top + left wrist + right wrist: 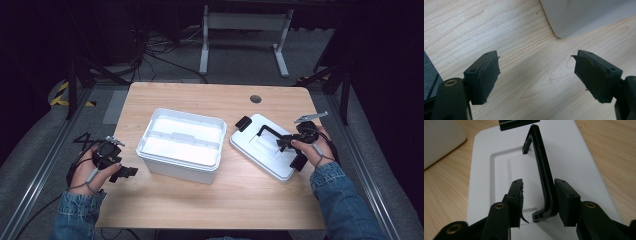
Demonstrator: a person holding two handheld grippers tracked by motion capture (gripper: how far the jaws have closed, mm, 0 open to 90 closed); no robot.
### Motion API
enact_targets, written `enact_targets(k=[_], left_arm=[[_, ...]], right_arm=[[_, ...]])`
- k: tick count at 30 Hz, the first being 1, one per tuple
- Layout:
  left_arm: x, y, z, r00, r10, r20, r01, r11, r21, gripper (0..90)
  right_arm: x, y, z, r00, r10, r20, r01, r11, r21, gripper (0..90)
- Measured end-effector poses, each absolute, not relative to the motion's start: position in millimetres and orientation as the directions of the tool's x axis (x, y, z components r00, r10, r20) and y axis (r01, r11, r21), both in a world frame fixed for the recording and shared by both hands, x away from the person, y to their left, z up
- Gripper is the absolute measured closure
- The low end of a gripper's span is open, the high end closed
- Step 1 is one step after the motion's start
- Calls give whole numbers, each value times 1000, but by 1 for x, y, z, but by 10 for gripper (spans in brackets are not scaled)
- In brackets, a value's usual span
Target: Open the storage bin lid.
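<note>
The white bin [181, 146] sits open at table [210, 205] centre; the white lid [265, 145] lies flat just beside it on the right, near the table's right edge. Bare tabletop lies in front of both. The left gripper [536, 75] has its jaws spread wide over bare wood, holding nothing, near the bin's corner. The right gripper [537, 195] straddles the lid's raised black handle [544, 170], which touches one pad; the other stands apart. The lid's near end is cut off.

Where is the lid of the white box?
The lid lies flat on the table's right side, beside the open box, with the right gripper around its black handle.
</note>
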State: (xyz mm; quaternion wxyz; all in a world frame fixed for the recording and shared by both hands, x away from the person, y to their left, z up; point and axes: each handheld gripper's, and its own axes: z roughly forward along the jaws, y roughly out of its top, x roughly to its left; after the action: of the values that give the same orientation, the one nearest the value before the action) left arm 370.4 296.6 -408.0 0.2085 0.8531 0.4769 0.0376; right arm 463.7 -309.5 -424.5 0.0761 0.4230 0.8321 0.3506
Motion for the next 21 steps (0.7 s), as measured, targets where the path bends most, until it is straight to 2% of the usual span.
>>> enact_targets(k=[5, 21], left_arm=[[371, 296, -408, 541, 830, -136, 799, -456, 392, 208], [371, 296, -409, 541, 830, -136, 799, -457, 390, 208]], right_arm=[[460, -310, -417, -626, 765, 151, 634, 387, 669, 540], [433, -293, -387, -690, 712, 131, 556, 404, 726, 517]])
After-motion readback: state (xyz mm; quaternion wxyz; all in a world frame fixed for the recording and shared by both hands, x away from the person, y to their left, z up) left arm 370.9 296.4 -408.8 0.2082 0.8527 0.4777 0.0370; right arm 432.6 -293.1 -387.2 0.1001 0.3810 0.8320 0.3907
